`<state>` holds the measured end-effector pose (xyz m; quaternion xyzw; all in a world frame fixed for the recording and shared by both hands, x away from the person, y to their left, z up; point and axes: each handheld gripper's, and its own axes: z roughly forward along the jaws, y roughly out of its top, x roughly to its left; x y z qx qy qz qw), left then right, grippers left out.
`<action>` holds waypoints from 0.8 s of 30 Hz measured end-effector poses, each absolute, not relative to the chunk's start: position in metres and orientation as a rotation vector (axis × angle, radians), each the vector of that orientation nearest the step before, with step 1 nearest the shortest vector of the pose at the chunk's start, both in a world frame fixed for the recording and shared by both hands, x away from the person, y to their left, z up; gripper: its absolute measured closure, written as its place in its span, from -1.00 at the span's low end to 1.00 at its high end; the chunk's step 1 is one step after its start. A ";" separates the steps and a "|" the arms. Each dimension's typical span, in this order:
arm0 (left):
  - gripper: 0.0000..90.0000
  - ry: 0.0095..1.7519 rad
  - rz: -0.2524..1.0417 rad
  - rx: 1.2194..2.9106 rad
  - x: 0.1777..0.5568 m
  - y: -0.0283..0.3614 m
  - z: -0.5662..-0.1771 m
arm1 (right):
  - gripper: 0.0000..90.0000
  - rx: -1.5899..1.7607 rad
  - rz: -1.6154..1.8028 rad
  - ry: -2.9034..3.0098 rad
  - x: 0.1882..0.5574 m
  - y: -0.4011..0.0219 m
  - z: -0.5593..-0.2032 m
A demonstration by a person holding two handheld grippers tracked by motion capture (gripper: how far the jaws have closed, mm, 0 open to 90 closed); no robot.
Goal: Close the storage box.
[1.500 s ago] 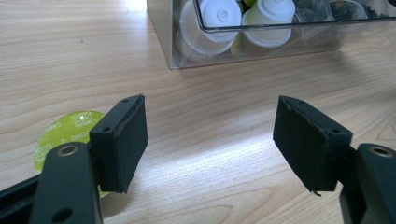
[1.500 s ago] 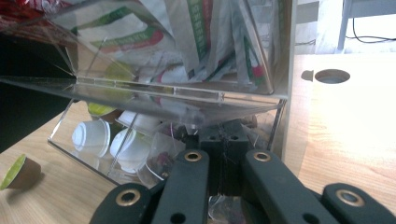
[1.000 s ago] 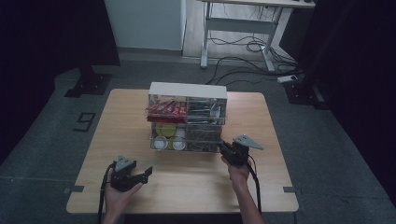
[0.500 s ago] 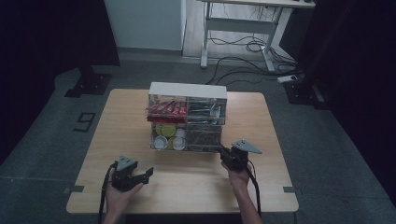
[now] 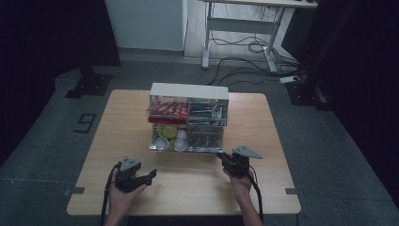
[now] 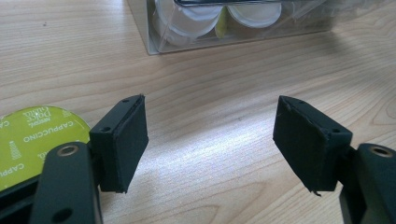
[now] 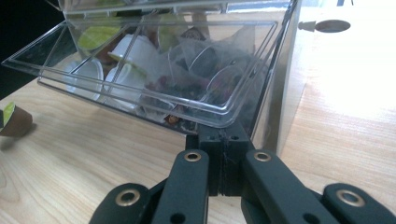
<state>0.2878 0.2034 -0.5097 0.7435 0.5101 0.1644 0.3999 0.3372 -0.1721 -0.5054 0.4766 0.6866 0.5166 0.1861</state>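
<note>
Looking from the high view: a clear organiser [image 5: 189,123] stands mid-bench [image 5: 117,127], its lower drawer tipped open toward the person.
Left tongs [image 5: 149,177], high view: held low over the bench near the front edge, well apart from the organiser.
Right tongs [image 5: 220,157], high view: right at the lower drawer's front right corner.
Left gripper view, tongs [image 6: 211,140]: jaws wide apart with bare wood between them, gripping nothing.
Left gripper view, capsule [image 6: 35,140]: green lid reading cappuccino, lying on the bench just beside the left-hand jaw, outside the gap.
Left gripper view, organiser [image 6: 154,39]: ahead, white cups behind its clear wall.
Right gripper view, tongs [image 7: 223,161]: jaws pressed together, tips just under the drawer's [image 7: 154,93] front lip; whether they pinch it I cannot tell.
Right gripper view, capsule [image 7: 14,120]: on the bench, far left.
</note>
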 end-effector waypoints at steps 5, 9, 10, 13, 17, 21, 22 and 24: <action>-0.41 1.292 0.417 1.880 0.288 0.204 -0.511 | 0.98 1.374 1.472 1.957 0.337 -0.173 -0.512; -0.41 1.294 0.418 1.880 0.288 0.204 -0.511 | 0.98 1.379 1.457 1.978 0.335 -0.172 -0.515; -0.41 1.295 0.417 1.880 0.288 0.204 -0.511 | 0.98 1.380 1.452 1.987 0.334 -0.171 -0.516; -0.41 1.295 0.417 1.881 0.287 0.204 -0.511 | 0.97 1.377 1.436 2.011 0.332 -0.168 -0.519; -0.41 1.295 0.417 1.881 0.287 0.204 -0.511 | 0.93 1.366 1.450 2.008 0.331 -0.169 -0.518; -0.41 1.297 0.419 1.878 0.287 0.205 -0.511 | 0.82 1.350 1.476 1.995 0.329 -0.170 -0.513; -0.41 1.299 0.421 1.878 0.287 0.205 -0.511 | 0.75 1.337 1.478 1.996 0.328 -0.170 -0.512; -0.41 1.300 0.421 1.879 0.287 0.206 -0.511 | 0.55 1.305 1.474 1.992 0.326 -0.169 -0.509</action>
